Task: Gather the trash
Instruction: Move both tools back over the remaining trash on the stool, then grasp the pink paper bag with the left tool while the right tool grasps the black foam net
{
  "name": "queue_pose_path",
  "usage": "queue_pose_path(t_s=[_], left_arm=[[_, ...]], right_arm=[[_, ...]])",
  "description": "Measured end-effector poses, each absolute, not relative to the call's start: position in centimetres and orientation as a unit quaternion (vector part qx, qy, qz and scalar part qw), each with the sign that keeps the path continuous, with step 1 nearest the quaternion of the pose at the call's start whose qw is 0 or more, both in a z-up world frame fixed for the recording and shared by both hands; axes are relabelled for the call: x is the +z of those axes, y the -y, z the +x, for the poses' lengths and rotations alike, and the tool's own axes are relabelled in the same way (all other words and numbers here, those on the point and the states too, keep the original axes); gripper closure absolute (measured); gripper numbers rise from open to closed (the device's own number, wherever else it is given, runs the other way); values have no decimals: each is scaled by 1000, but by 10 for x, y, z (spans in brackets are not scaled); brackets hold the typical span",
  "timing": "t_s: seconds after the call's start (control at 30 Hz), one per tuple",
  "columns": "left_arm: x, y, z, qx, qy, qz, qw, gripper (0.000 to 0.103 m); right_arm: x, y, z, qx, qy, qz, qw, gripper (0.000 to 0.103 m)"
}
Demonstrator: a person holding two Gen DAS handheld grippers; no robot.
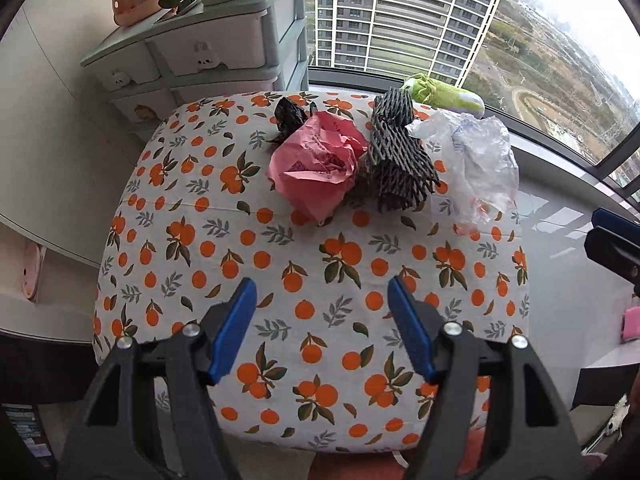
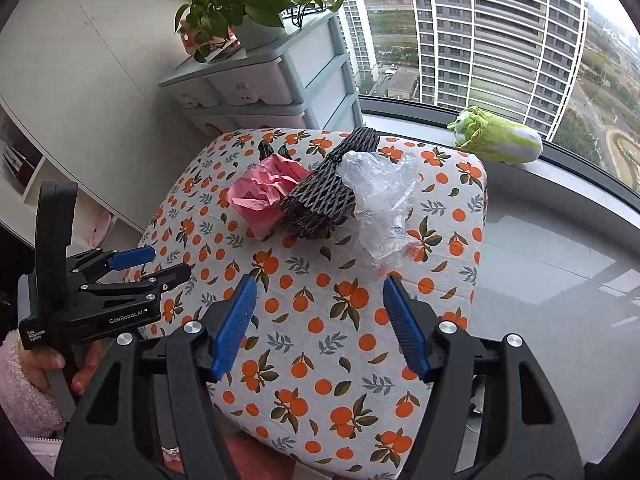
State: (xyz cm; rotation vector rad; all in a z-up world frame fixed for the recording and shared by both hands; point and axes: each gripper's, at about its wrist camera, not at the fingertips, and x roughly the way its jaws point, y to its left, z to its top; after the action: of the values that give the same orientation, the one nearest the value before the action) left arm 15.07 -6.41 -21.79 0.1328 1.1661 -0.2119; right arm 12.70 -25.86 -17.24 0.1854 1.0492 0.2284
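Trash lies at the far side of a table with an orange-print cloth (image 1: 280, 280): a crumpled pink paper bag (image 1: 316, 164), a dark foam net sleeve (image 1: 396, 156), a clear plastic bag (image 1: 480, 160) and a small black wrapper (image 1: 290, 116). The right wrist view shows the pink bag (image 2: 260, 196), the net sleeve (image 2: 320, 200) and the clear bag (image 2: 380, 204). My left gripper (image 1: 322, 320) is open and empty over the near cloth; it also shows in the right wrist view (image 2: 160, 266). My right gripper (image 2: 320, 320) is open and empty, short of the clear bag.
A drawer unit (image 1: 208, 60) with potted plants (image 2: 256, 0) stands behind the table on the left. A green plush cabbage (image 2: 496, 140) lies on the window sill. A glossy grey ledge (image 2: 560, 272) runs right of the table.
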Motion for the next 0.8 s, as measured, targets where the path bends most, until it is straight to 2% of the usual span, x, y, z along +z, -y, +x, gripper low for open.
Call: queue_pose_path(t_s=[0.27, 0.67, 0.73, 0.77, 0.8], left_arm=[[-239, 33, 237, -129, -544, 68, 826, 35], [-301, 51, 310, -181, -582, 28, 792, 35], [-311, 54, 312, -184, -589, 30, 787, 47], [-317, 55, 313, -187, -593, 31, 782, 65], [-320, 56, 312, -191, -598, 29, 778, 78]], right_arm=[[-191, 195, 190, 83, -515, 89, 848, 40], [-219, 182, 216, 54, -555, 63, 828, 40], [-223, 181, 220, 55, -558, 64, 826, 40], [-224, 180, 222, 56, -559, 63, 825, 40], [-225, 178, 224, 58, -560, 62, 824, 40]])
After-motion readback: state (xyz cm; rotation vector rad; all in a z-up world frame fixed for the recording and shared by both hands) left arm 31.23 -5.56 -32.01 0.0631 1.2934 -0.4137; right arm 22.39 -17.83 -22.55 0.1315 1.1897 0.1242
